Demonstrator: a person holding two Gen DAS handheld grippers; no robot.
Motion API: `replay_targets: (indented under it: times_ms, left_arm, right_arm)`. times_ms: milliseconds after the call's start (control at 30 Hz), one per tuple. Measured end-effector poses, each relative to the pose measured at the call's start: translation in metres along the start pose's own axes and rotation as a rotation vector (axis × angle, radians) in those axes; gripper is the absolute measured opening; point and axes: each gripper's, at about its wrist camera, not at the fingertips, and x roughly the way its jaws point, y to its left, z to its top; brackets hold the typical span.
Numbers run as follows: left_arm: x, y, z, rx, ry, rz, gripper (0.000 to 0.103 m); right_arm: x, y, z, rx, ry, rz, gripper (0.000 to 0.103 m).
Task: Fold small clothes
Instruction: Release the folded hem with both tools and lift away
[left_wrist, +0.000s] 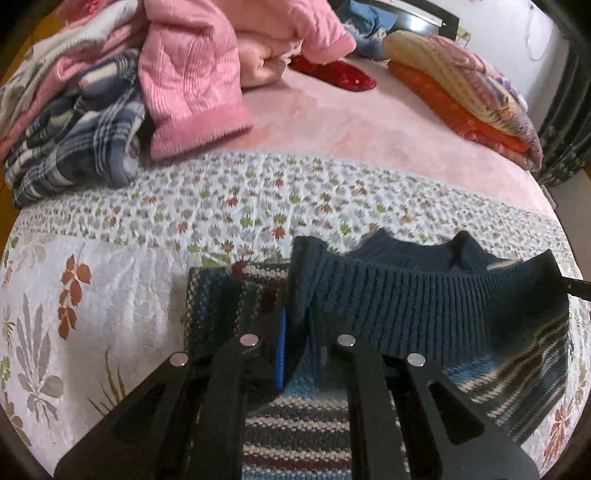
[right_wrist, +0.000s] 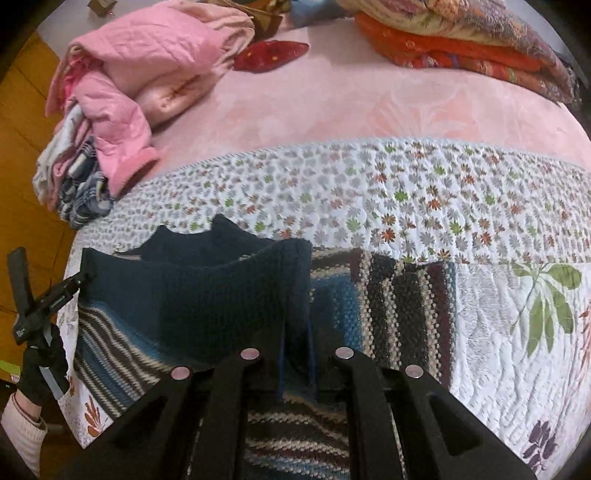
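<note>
Both claws are clamped on the same knit: my left gripper (left_wrist: 295, 332) has its fingers pinched together on one corner of the dark blue ribbed band of the striped sweater (left_wrist: 406, 317), and my right gripper (right_wrist: 295, 339) is closed on the opposite corner of that band, with the fabric stretched between them. From the right wrist view I can see the left gripper (right_wrist: 40, 299) off at the side, held by a black-gloved hand (right_wrist: 40, 369) with a cream cuff below it.

The striped sweater (right_wrist: 388, 314) sits at the near edge of the bed, on a white quilt with flower and leaf prints (left_wrist: 110, 295). Its navy band is lifted and folded over the striped body, which lies flat below; one striped sleeve spreads out sideways on the quilt in the right view.

Farther back the quilt gives way to a pink blanket (left_wrist: 351, 122). On it, well apart from the sweater, there's a heap of pink padded clothes (left_wrist: 195, 74) piled over a blue plaid garment (left_wrist: 81, 147), a small red piece (left_wrist: 332, 74) near the middle, and a stack of folded orange and patterned blankets (left_wrist: 480, 96) on the far side.
</note>
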Motion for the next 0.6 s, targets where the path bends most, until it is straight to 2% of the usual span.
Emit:
replay_targets:
  times_ms: [167, 300, 333, 367, 433, 500, 533, 600]
  left_arm:
    - [0.017, 0.004, -0.002, -0.020, 0.033, 0.015, 0.015]
    - [0.026, 0.012, -0.007, -0.052, 0.077, 0.022, 0.026]
    - [0.024, 0.016, -0.009, -0.072, 0.081, 0.011, 0.032]
    - [0.019, 0.020, -0.011, -0.087, 0.082, 0.007, 0.036]
    - [0.009, 0.024, -0.013, -0.096, 0.070, -0.006, 0.040]
    - [-0.012, 0.023, -0.014, -0.081, 0.037, -0.005, 0.047]
    - [-0.026, 0.020, -0.016, -0.068, 0.011, -0.009, 0.052]
    - [-0.046, 0.013, -0.023, -0.044, -0.019, -0.032, 0.055]
  right_arm:
    - [0.017, -0.010, -0.001, 0.023, 0.024, -0.026, 0.010]
    - [0.026, -0.015, -0.004, 0.041, 0.044, -0.058, 0.016]
    - [0.025, -0.016, -0.005, 0.041, 0.044, -0.063, 0.020]
    - [0.022, -0.017, -0.006, 0.043, 0.045, -0.075, 0.027]
    - [0.006, -0.019, -0.009, 0.039, 0.022, -0.080, 0.033]
    - [-0.018, -0.024, -0.015, 0.051, -0.019, -0.051, 0.033]
    - [-0.026, -0.026, -0.017, 0.064, -0.030, -0.029, 0.035]
    - [-0.049, -0.031, -0.030, 0.084, -0.052, 0.014, 0.042]
